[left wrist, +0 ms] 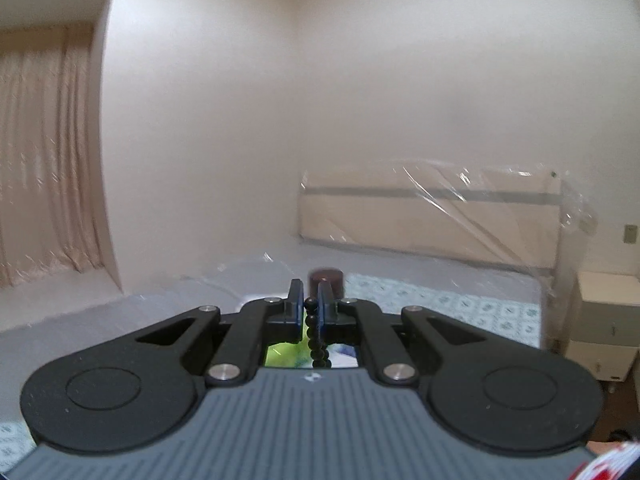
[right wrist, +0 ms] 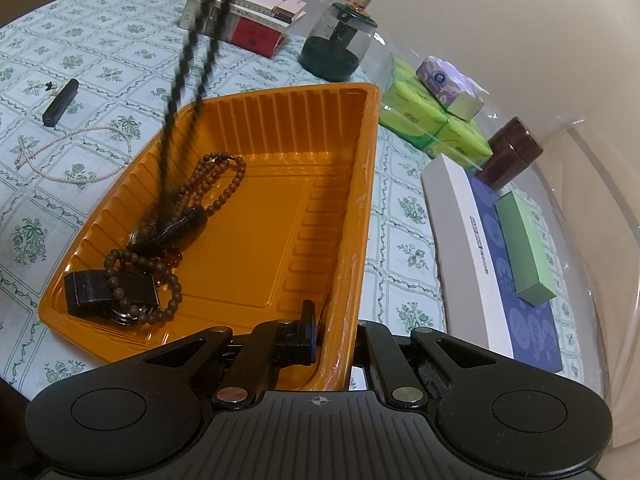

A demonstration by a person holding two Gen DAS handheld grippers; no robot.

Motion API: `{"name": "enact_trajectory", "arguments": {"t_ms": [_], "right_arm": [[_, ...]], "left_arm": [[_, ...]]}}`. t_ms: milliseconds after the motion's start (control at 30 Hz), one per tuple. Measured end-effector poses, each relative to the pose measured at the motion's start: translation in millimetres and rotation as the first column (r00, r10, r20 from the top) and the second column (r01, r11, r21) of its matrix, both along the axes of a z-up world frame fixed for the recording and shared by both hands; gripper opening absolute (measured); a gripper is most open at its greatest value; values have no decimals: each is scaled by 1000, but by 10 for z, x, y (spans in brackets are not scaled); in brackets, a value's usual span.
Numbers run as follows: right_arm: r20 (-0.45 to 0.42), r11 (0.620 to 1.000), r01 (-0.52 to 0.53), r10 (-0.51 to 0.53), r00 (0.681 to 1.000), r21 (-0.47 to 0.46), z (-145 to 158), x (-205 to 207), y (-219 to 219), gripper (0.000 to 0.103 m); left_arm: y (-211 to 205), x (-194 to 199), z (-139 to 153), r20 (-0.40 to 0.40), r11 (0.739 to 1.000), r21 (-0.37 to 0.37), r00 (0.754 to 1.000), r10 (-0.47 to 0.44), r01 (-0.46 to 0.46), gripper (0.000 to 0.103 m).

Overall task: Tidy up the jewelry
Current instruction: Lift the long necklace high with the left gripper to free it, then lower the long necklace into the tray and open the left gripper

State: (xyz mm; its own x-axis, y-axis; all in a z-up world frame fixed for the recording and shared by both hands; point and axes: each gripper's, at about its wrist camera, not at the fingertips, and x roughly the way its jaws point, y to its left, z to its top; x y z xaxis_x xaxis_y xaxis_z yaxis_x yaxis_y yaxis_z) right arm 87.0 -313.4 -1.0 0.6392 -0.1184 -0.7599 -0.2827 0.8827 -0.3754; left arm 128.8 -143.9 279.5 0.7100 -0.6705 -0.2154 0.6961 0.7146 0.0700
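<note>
My left gripper [left wrist: 311,300] pinches the black beads [left wrist: 316,336]; my right gripper [right wrist: 334,336] clamps the orange tray's [right wrist: 362,184] lower-centre wall.

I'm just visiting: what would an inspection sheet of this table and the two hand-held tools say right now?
Surface: table under a green floral cloth.
Job's things: orange tray holding brown bead strands; black bead string hanging over the tray; pearl necklace on the cloth.
Clutter: books, tissue packs, dark jar, glass dome, flat white-and-blue box.
Grippers: left tool shut on the black bead string; right tool shut on the tray's rim.
Cables: nothing seen.
Surroundings: curtain, plain wall.
</note>
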Motion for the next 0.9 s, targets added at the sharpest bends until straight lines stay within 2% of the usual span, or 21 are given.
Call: {"name": "enact_trajectory", "arguments": {"t_ms": [200,333,467,667,900], "right_arm": [[0,1000,0,0,1000,5,-10,-4,2,5],[-1,1000,1,-1,1000,8,-12,-4,-5,5],[-2,1000,1,-1,1000,7,-20,-1,-7,5],[-7,1000,3,-3,1000,4,-40,8,-16,5],[-10,1000,4,-4,1000,4,-43,20,-21,5]], "left_arm": [[-293,202,-504,-134,997,64,991,-25,34,6],[-397,398,-938,-242,992,118,970,-8,37,6],[-426,475,-1295,-312,985,164,950,10,43,6],[-426,519,-1584,-361,979,199,932,25,51,6],[-457,586,-1719,-392,974,223,919,45,47,6]]}}
